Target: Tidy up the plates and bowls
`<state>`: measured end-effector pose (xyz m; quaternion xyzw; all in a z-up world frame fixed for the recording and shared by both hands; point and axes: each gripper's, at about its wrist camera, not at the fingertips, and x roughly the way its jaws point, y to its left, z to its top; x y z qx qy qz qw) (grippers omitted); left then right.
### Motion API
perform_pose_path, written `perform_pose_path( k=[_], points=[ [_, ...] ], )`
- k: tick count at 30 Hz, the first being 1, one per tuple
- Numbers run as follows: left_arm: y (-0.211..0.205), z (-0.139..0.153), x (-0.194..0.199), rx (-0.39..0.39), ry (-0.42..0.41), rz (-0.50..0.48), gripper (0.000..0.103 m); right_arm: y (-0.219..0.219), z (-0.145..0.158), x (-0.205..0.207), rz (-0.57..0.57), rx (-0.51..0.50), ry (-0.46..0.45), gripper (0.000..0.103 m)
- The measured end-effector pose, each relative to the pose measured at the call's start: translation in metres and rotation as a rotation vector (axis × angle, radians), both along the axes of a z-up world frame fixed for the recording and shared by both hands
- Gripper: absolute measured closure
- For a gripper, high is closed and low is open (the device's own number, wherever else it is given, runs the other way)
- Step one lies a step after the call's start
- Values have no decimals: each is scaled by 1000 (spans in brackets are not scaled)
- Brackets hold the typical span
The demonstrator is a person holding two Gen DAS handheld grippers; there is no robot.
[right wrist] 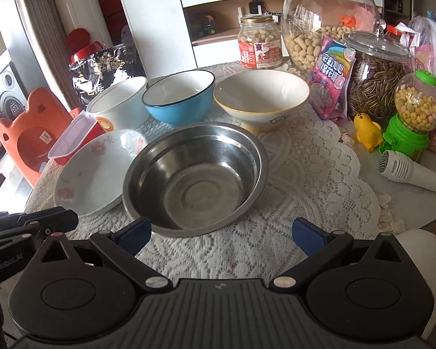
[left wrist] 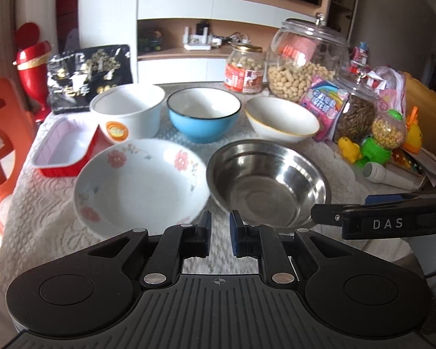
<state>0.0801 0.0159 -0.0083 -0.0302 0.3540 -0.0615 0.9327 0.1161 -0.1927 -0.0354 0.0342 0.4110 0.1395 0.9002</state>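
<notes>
On the lace cloth stand a steel bowl (left wrist: 269, 181) (right wrist: 194, 176), a floral plate (left wrist: 141, 184) (right wrist: 97, 171), a white tub-shaped bowl (left wrist: 128, 110) (right wrist: 117, 103), a blue bowl (left wrist: 203, 113) (right wrist: 178, 97), a cream bowl with a yellow rim (left wrist: 282, 119) (right wrist: 261, 100) and a red rectangular tray (left wrist: 64, 148) (right wrist: 69, 142). My left gripper (left wrist: 220, 225) is nearly shut and empty, just in front of the gap between plate and steel bowl. My right gripper (right wrist: 221, 234) is open and empty, in front of the steel bowl.
Glass jars of nuts (right wrist: 324, 17) and seeds (right wrist: 378, 75), snack bags (right wrist: 332, 78), a green candy dispenser (right wrist: 412, 116), a yellow duck (right wrist: 367, 132) and a white microphone (right wrist: 409, 171) crowd the right side. A black bag (left wrist: 88, 77) stands at back left. An orange chair (left wrist: 3, 133) is left of the table.
</notes>
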Motion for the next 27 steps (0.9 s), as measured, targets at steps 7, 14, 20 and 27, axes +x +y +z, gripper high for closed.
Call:
perform_pose_path(
  k=[7,14,20,27],
  points=[
    [19,3,72,-24,68,-92,87,-18,-21,49,-62,96,34,0],
    [22,-16,110,-8,135,-163,86,-20,-44,82,-91,119,105,0],
    [28,-33,129,-54,188,-162,86,-27,-62,95,-89,183,210,0],
    [24,-49,138,-78,236,-171,82,-30,-62,96,-86,204,208,0]
  ],
)
